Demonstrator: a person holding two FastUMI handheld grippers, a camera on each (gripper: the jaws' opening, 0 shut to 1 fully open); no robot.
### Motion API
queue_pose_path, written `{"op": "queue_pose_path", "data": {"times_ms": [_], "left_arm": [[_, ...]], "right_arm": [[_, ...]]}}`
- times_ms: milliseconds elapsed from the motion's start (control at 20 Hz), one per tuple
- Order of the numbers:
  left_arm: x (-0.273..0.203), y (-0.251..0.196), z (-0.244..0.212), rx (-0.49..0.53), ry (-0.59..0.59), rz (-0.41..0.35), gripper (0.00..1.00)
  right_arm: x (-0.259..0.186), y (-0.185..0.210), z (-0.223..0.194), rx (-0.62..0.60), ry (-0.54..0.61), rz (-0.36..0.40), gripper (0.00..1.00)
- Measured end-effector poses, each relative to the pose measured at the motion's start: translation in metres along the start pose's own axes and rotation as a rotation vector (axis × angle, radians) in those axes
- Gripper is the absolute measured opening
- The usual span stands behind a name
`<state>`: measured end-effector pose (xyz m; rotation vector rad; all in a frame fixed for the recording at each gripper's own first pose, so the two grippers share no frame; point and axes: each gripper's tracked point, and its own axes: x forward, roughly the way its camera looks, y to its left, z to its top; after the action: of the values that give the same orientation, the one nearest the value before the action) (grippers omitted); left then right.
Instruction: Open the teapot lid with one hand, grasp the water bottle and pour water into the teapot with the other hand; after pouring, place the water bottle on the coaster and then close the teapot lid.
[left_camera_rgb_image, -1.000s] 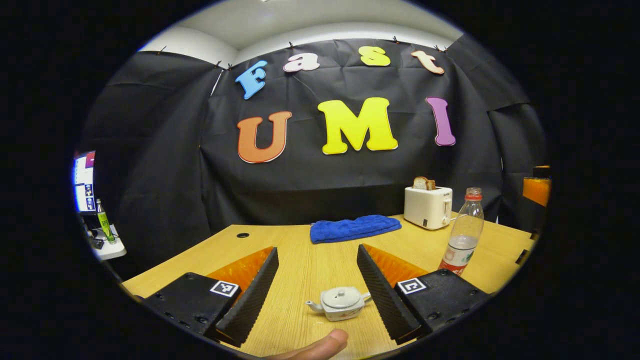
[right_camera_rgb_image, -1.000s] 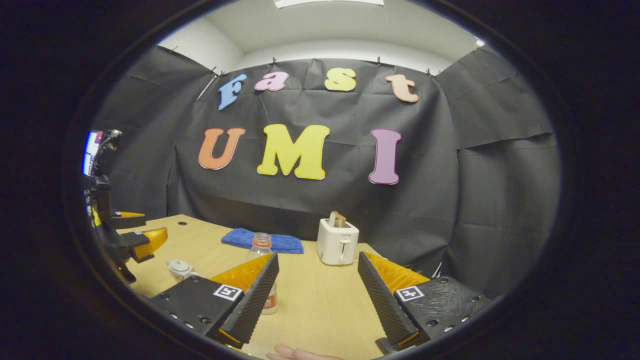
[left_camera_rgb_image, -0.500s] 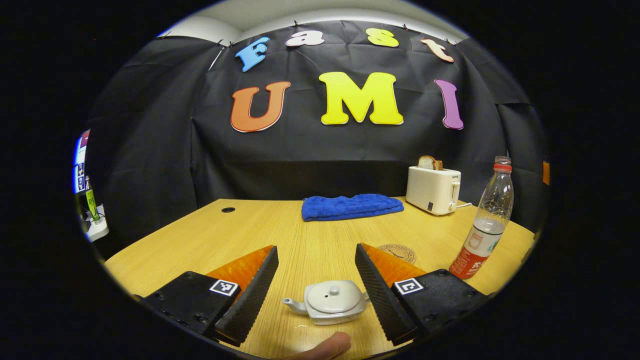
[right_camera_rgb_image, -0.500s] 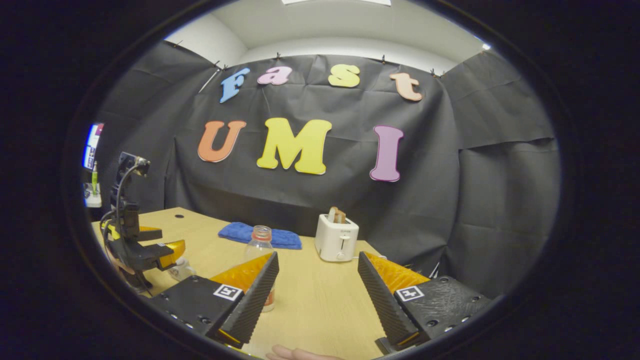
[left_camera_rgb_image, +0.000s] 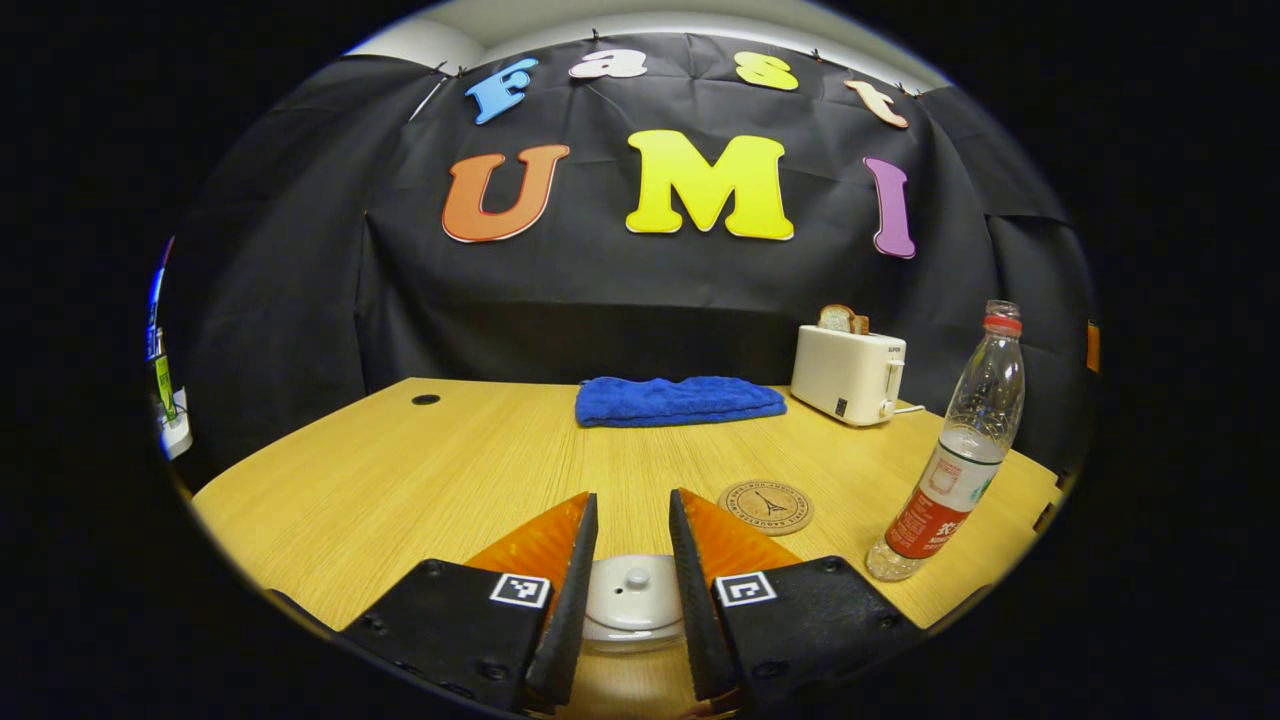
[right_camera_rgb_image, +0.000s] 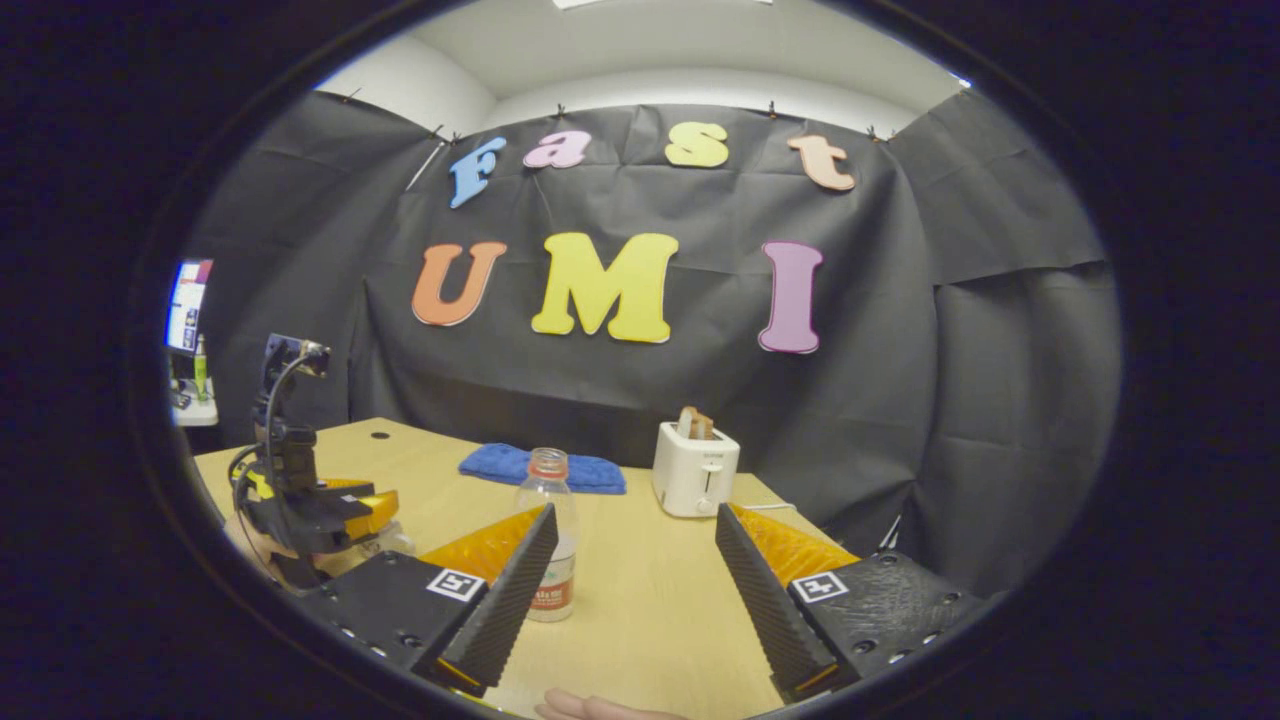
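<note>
So the left gripper (left_camera_rgb_image: 632, 600) is narrowing around the teapot lid (left_camera_rgb_image: 634, 592), not clearly pinching; right gripper (right_camera_rgb_image: 634, 590) is hanging spread near the water bottle (right_camera_rgb_image: 552, 545). Next: pinch, lift.

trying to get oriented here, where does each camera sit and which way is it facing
Left gripper view: rides the left hand-held gripper, low over the table, facing the back wall; its fingers flank the teapot lid.
Right gripper view: rides the right hand-held gripper, higher, facing the wall; a fingertip shows below.
Shared: water bottle, toaster, blue towel.
</note>
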<state>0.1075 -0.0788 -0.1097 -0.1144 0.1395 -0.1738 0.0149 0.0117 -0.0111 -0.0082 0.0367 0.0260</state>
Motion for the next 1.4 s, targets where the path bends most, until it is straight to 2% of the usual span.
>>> {"op": "queue_pose_path", "data": {"times_ms": [50, 100, 200, 250, 300, 400, 700, 900, 1100, 1250, 1400], "left_arm": [[0.002, -0.002, -0.005, 0.0, 0.016, -0.012, 0.42], [0.001, -0.002, -0.007, 0.005, 0.027, -0.013, 0.34], [0.004, -0.001, -0.007, 0.027, 0.02, -0.01, 0.28], [0.004, 0.002, -0.006, 0.039, 0.013, -0.006, 0.31], [0.005, 0.003, -0.005, 0.044, 0.011, -0.009, 0.2], [0.006, 0.001, -0.004, 0.042, 0.01, -0.018, 0.11], [0.001, 0.006, 0.002, 0.03, 0.011, -0.024, 0.09], [-0.014, 0.009, 0.02, 0.061, -0.003, -0.02, 0.09], [-0.033, 0.019, 0.043, 0.06, -0.025, -0.017, 0.08], [-0.049, 0.028, 0.055, 0.027, -0.023, -0.008, 0.09], [-0.062, 0.042, 0.064, 0.053, -0.021, 0.028, 0.08]], "right_arm": [[0.0, 0.0, -0.001, -0.005, -0.002, -0.002, 0.95], [0.0, 0.0, -0.001, -0.006, -0.001, 0.0, 0.95], [-0.001, 0.003, -0.002, -0.006, -0.002, 0.008, 0.95], [-0.001, 0.003, -0.003, -0.007, -0.002, 0.007, 0.96], [-0.001, 0.003, -0.003, -0.007, -0.002, 0.006, 0.98], [0.001, 0.009, -0.005, -0.001, -0.002, 0.016, 0.96], [0.01, 0.027, -0.036, 0.033, 0.062, 0.056, 0.95], [0.018, 0.04, -0.045, 0.112, 0.104, 0.088, 0.98], [0.031, 0.043, -0.055, 0.152, 0.114, 0.073, 0.96], [0.04, 0.056, -0.058, 0.172, 0.103, 0.102, 0.96], [0.051, 0.067, -0.065, 0.161, 0.085, 0.115, 0.96]]}}
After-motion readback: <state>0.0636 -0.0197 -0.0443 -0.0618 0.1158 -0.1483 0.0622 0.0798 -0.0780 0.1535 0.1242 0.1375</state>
